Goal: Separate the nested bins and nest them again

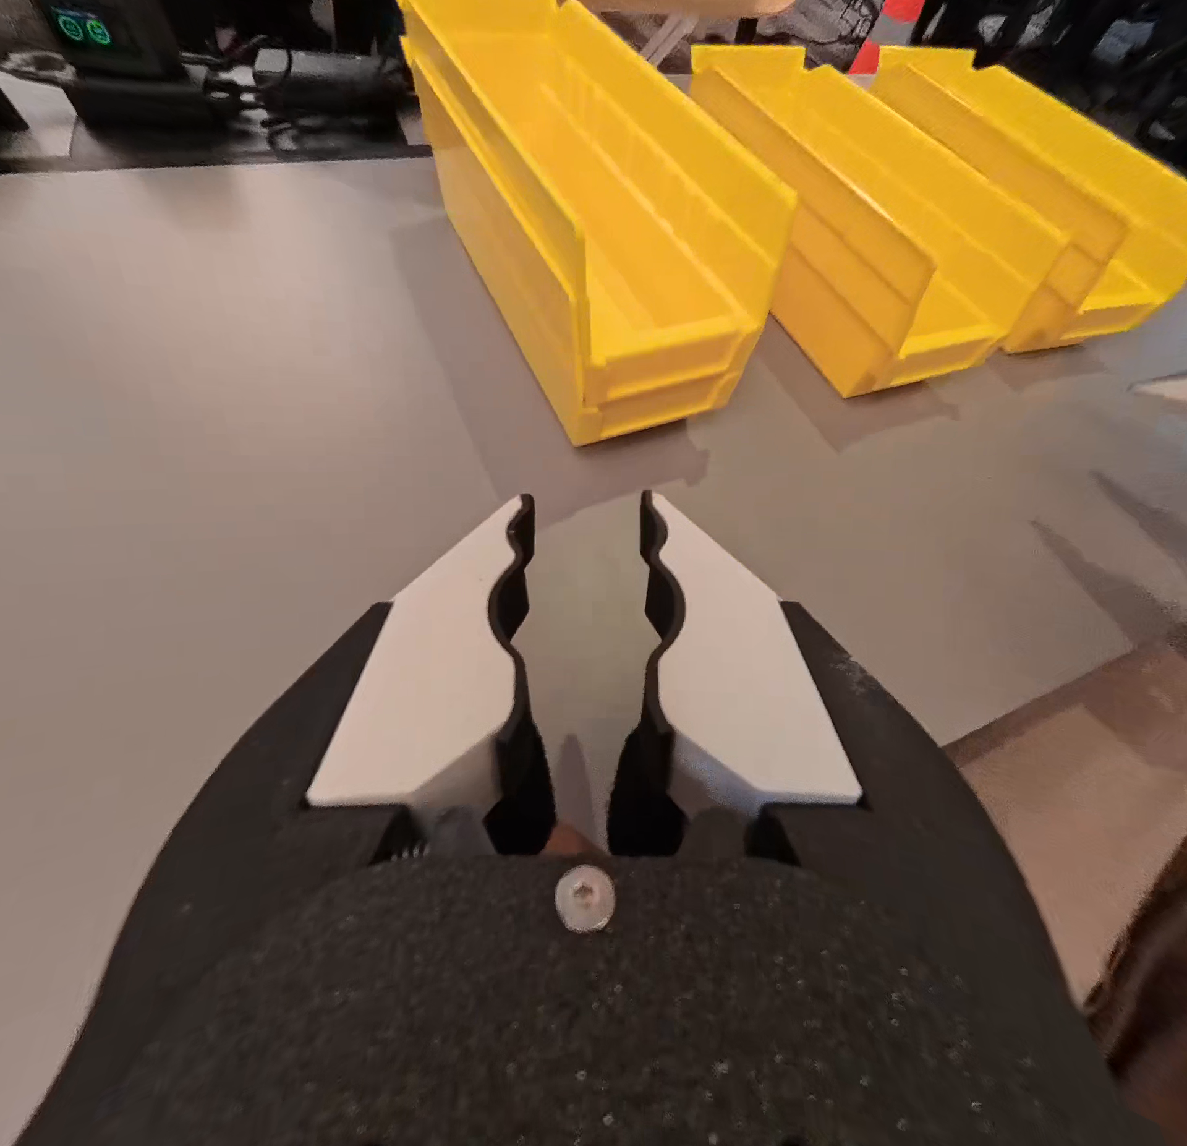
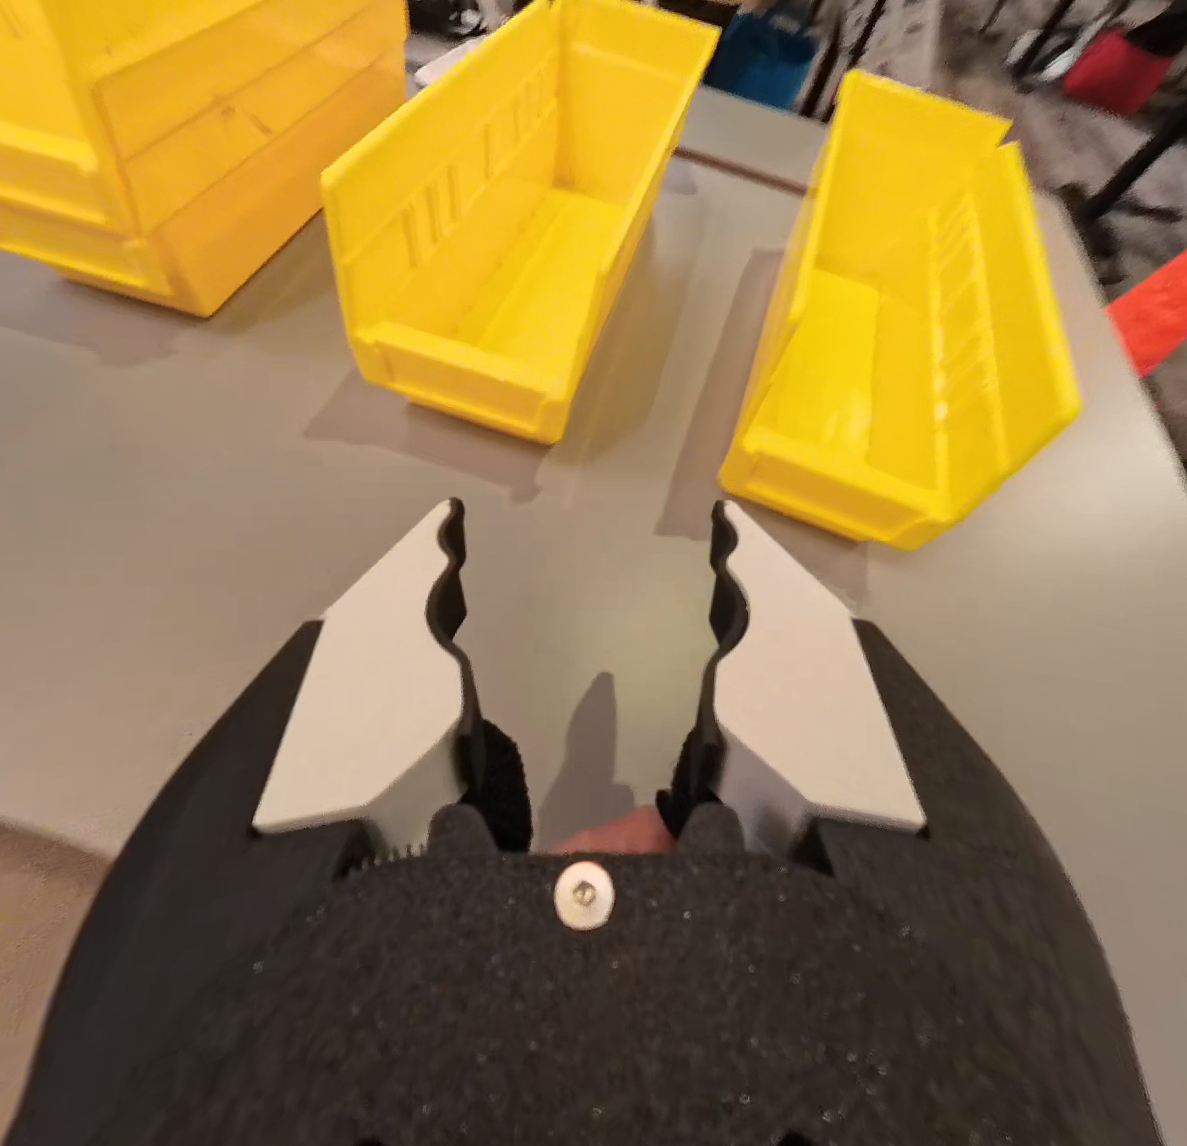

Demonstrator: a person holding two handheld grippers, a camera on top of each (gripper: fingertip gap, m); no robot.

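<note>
I hold the left gripper (image 1: 586, 511) and right gripper (image 2: 586, 517) spread and empty above the table (image 1: 225, 408). Nested bins (image 1: 597, 228) stand left; two single bins (image 2: 514, 267) (image 2: 899, 370) sit apart, giving grasp clearance.

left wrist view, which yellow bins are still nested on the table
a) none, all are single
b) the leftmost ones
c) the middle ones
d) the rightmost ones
b: the leftmost stack shows two doubled front lips and two rims, one bin sitting inside another, while the middle bin and the right bin each stand alone on the grey table.
</note>
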